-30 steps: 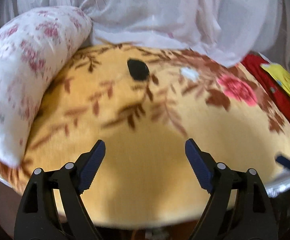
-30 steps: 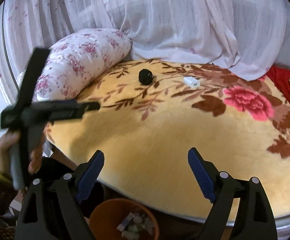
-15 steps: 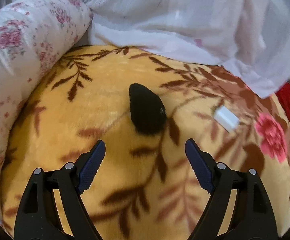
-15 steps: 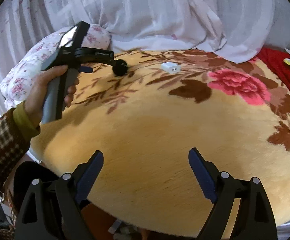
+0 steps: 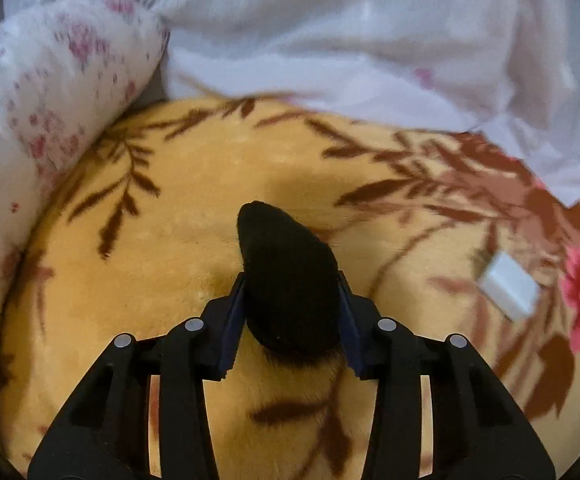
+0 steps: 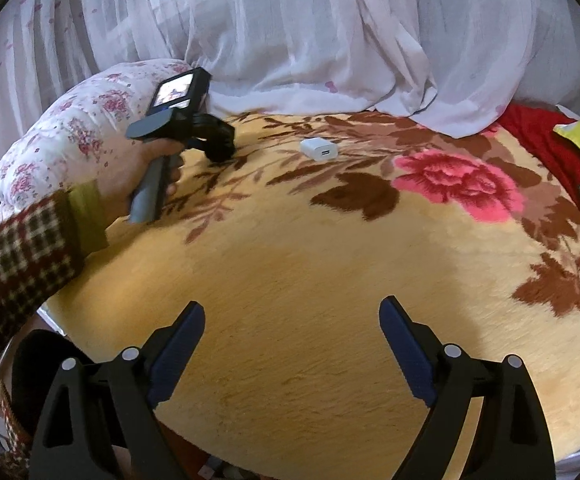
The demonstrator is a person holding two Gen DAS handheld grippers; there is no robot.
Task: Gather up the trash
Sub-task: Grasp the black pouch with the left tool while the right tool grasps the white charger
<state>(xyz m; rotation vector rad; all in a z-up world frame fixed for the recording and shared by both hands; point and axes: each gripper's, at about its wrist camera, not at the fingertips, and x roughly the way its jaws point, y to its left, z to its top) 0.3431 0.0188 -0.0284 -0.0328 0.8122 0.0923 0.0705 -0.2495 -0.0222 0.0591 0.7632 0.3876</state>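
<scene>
The left gripper (image 5: 292, 308) pinches the black lump (image 5: 288, 280) on the far left of the yellow blanket (image 6: 290, 260), its long axis pointing away, while the right gripper (image 6: 292, 332) gapes empty nearby.

Your left claw (image 5: 290, 312) is matt black plastic with ribbed dark-blue pads, pressed on a matt black wad (image 5: 288, 280) that looks soft and fuzzy. Under it you have a plush, short-piled blanket (image 6: 310, 280). The small white box (image 6: 319, 149) looks smooth plastic; the curtain (image 6: 310, 32) is sheer cloth, the pillow (image 6: 86, 120) printed cotton.
</scene>
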